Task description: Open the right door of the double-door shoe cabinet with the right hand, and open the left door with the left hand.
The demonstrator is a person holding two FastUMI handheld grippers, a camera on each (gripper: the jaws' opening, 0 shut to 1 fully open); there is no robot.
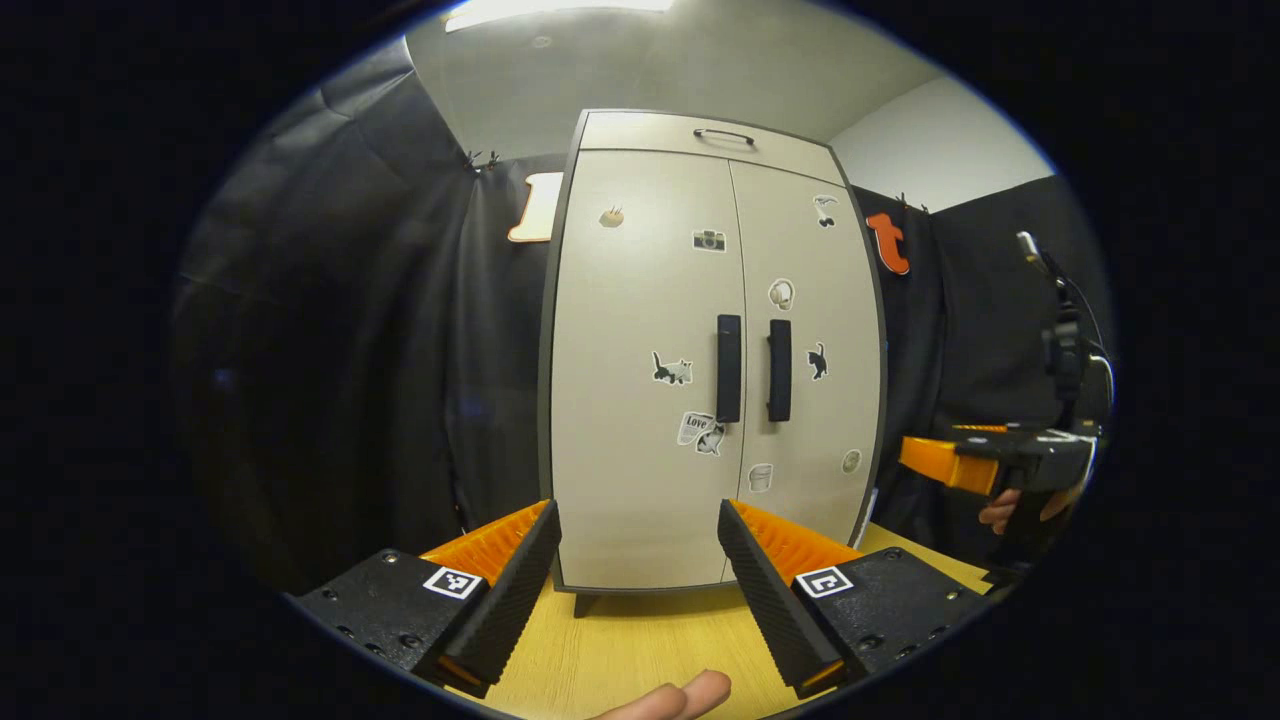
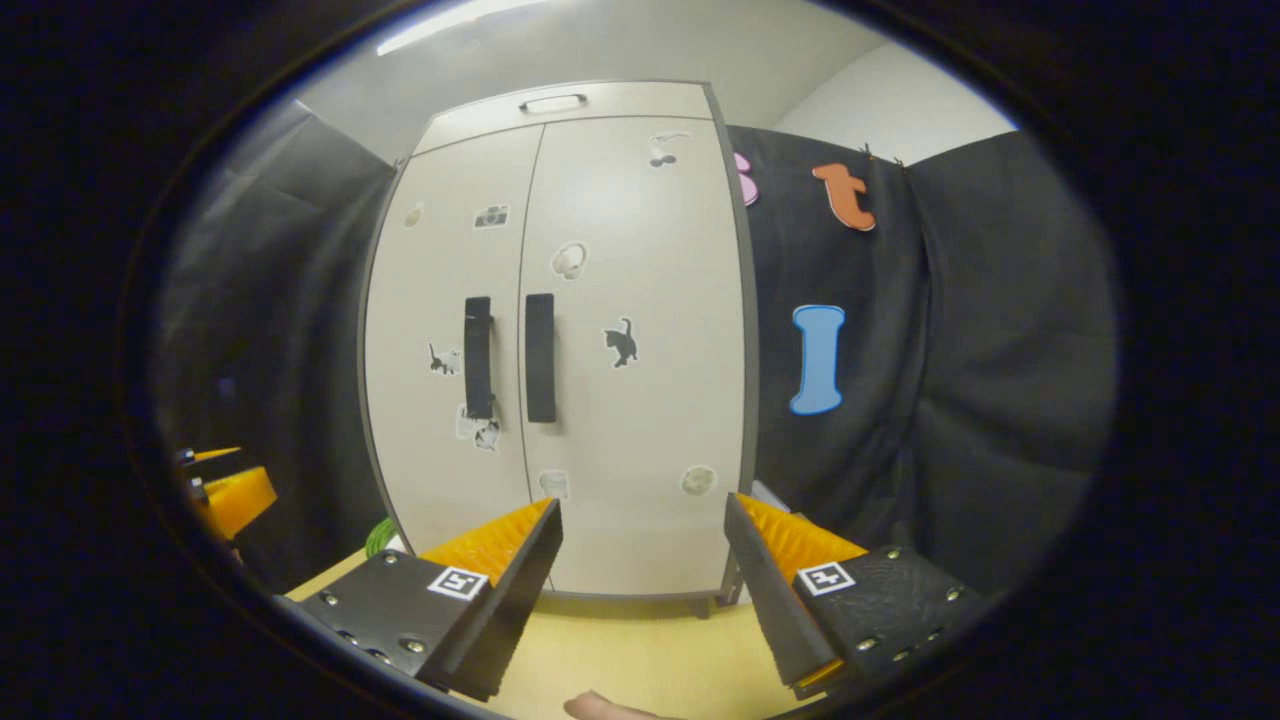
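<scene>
A: Where do we find the shoe cabinet (image 1: 700, 350)?

B: Upright on the wooden table (image 1: 640, 640), straight ahead of us. Its left door (image 1: 640, 360) and right door (image 1: 810, 350) are closed, 2 dark handles side by side at the seam.

A: And our tongs?

B: The left gripper (image 1: 637, 560) and right gripper (image 2: 645, 555) gape wide, holding nothing, well short of the doors.

Black cloth wall (image 2: 950, 330) hangs behind wooden tabletop (image 2: 640, 650). Pale wall (image 1: 930, 140) above the cloth. Ceiling light strip (image 1: 545, 10) overhead.
</scene>
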